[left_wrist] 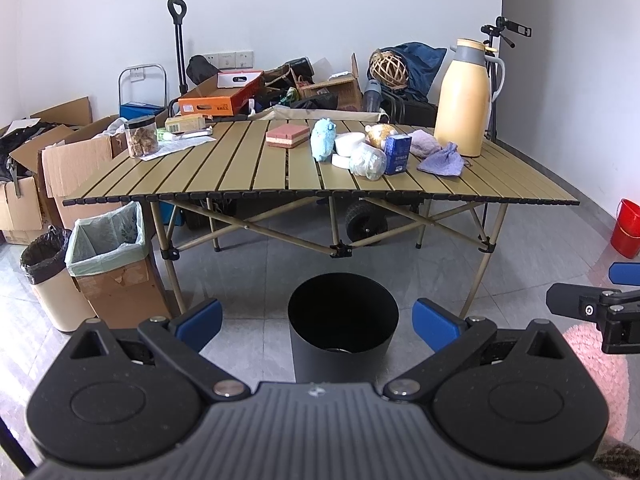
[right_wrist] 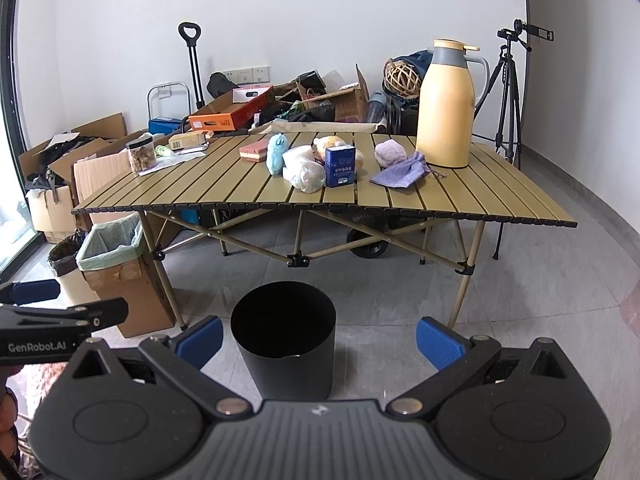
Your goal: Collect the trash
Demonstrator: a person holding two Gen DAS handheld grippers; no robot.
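Observation:
A black round bin [left_wrist: 343,330] stands on the floor in front of the slatted table [left_wrist: 240,168]; it also shows in the right wrist view [right_wrist: 285,340]. On the table lie a crumpled clear plastic bag [left_wrist: 367,163] [right_wrist: 307,176], a blue carton [left_wrist: 397,154] [right_wrist: 340,167], white paper wads [left_wrist: 349,145], a purple pouch [left_wrist: 442,164] [right_wrist: 398,175] and plush toys [left_wrist: 322,139]. My left gripper [left_wrist: 318,322] is open and empty above the bin. My right gripper [right_wrist: 320,338] is open and empty, to the right of the bin's rim.
A yellow thermos jug [left_wrist: 464,100] stands at the table's right rear. A snack jar [left_wrist: 141,137] and papers sit at its left. A bag-lined cardboard box [left_wrist: 108,248] and a small lined bin [left_wrist: 46,264] stand on the left. Red bucket [left_wrist: 626,228] at right; tripod [right_wrist: 508,92] behind.

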